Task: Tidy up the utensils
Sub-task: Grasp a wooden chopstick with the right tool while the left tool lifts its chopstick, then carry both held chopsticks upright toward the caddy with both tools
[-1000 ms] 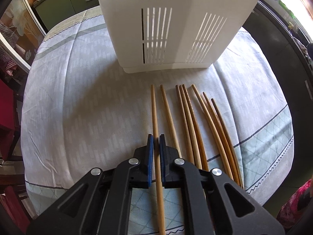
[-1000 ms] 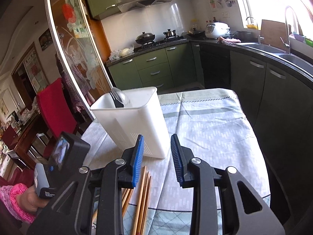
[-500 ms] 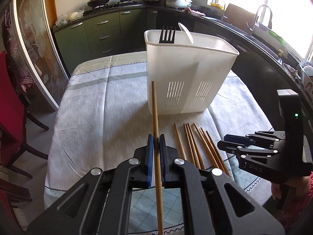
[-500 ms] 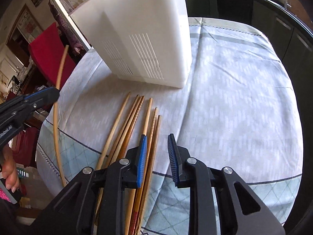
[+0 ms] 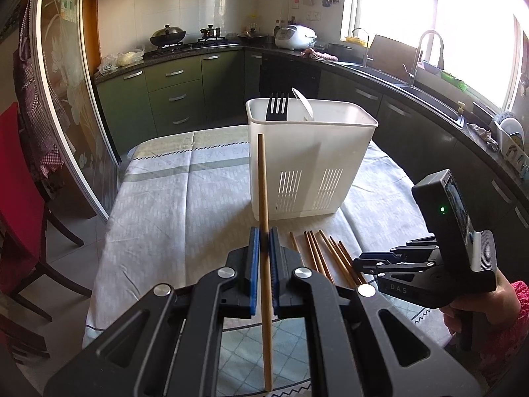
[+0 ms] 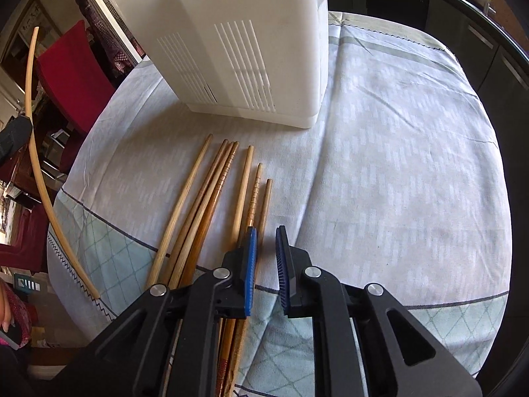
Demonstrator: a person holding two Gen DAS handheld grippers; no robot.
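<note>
My left gripper (image 5: pixel 262 236) is shut on a light wooden chopstick (image 5: pixel 264 198) and holds it raised, tip pointing at the white slotted utensil holder (image 5: pixel 309 168). A black fork (image 5: pixel 277 107) and a white spoon (image 5: pixel 305 105) stand in the holder. Several wooden chopsticks (image 6: pixel 211 198) lie on the tablecloth in front of the holder (image 6: pixel 238 43). My right gripper (image 6: pixel 265 236) is open, low over the near ends of the rightmost chopsticks. The held chopstick shows at the left of the right wrist view (image 6: pixel 36 125).
The table has a pale patterned cloth (image 5: pixel 172 205). A red chair (image 5: pixel 20 198) stands at the left. Green kitchen cabinets (image 5: pixel 172 96) and a dark counter with a sink (image 5: pixel 426 89) run behind and right of the table.
My left gripper has lifted the chopstick off the table and tilted up toward the holder. My right gripper has dropped toward the chopsticks on the cloth.
</note>
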